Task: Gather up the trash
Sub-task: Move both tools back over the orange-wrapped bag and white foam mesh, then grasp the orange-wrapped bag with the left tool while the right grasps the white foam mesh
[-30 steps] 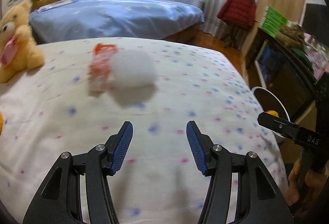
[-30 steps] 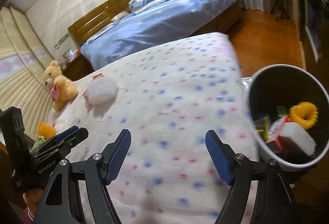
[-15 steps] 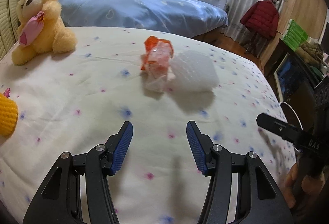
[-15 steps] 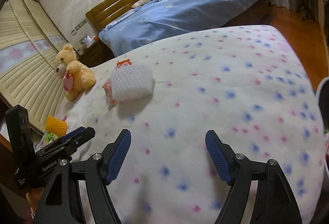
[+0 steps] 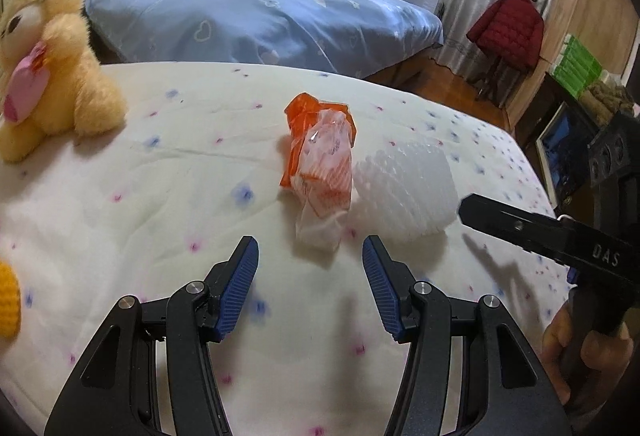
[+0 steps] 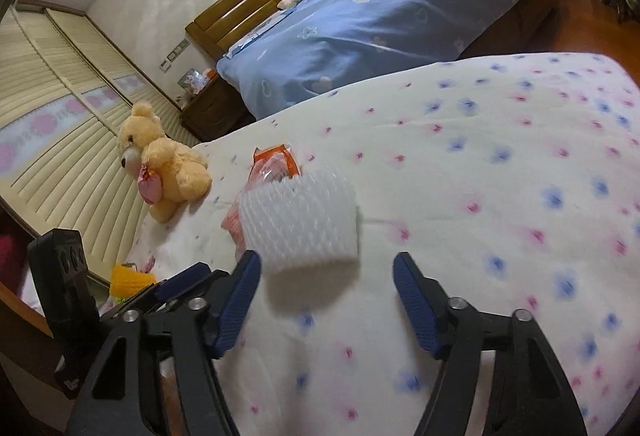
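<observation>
An orange and clear plastic wrapper (image 5: 322,165) lies on the flowered bedspread (image 5: 160,171), with a white foam net sleeve (image 5: 406,187) touching its right side. My left gripper (image 5: 310,264) is open and empty, just short of the wrapper. My right gripper (image 6: 326,278) is open and empty, just short of the foam sleeve (image 6: 298,222); the wrapper (image 6: 272,165) lies partly hidden behind the sleeve. The right gripper's body also shows at the right of the left wrist view (image 5: 560,236).
A yellow teddy bear (image 5: 48,75) sits at the left of the bed, also in the right wrist view (image 6: 164,165). A yellow knitted item (image 6: 130,276) lies near the left edge. A blue-covered bed (image 5: 260,15) stands behind. A red jacket (image 5: 506,29) hangs at the right.
Both grippers have moved closer to the trash: the left now faces the wrapper, the right faces the foam sleeve. The trash bin has left the right wrist view.
</observation>
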Demonstrator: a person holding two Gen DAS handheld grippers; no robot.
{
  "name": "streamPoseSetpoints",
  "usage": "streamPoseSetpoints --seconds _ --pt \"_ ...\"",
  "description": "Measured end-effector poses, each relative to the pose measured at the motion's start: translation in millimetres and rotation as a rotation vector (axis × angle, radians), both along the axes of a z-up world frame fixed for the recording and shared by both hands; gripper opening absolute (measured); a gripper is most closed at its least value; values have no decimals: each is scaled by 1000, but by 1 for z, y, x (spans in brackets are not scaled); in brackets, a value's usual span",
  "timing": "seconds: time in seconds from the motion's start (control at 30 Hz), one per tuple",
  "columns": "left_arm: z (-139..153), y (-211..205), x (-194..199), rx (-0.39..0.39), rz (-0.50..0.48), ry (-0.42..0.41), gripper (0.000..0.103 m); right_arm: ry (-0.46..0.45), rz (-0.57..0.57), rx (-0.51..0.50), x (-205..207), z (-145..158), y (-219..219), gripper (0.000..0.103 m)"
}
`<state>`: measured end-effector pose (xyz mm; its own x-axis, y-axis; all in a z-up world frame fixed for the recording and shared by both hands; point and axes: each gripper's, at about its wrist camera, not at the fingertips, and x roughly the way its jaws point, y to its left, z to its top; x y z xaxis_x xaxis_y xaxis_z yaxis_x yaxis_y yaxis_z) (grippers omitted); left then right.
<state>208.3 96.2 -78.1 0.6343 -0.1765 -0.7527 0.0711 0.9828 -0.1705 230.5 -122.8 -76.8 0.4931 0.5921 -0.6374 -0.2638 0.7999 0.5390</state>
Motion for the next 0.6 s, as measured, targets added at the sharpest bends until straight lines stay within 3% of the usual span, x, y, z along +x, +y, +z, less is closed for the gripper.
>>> streamPoseSetpoints --seconds 0.1,0.2,0.27,0.3,0.6 --pt "-5 -2 11 2 -11 13 53 19 13 1 12 -5 6 52" --pt "-7 -6 18 8 -30 19 41 41 34 13 21 -10 12 37" --pt "-10 -9 23 14 -44 28 25 51 47 25 23 -13 15 27" --pt "-12 -10 25 12 -50 33 25 48 48 27 22 -13 15 23" --pt "-4 -14 7 -10 -53 -7 24 5 -4 34 -6 -3 -19 18"
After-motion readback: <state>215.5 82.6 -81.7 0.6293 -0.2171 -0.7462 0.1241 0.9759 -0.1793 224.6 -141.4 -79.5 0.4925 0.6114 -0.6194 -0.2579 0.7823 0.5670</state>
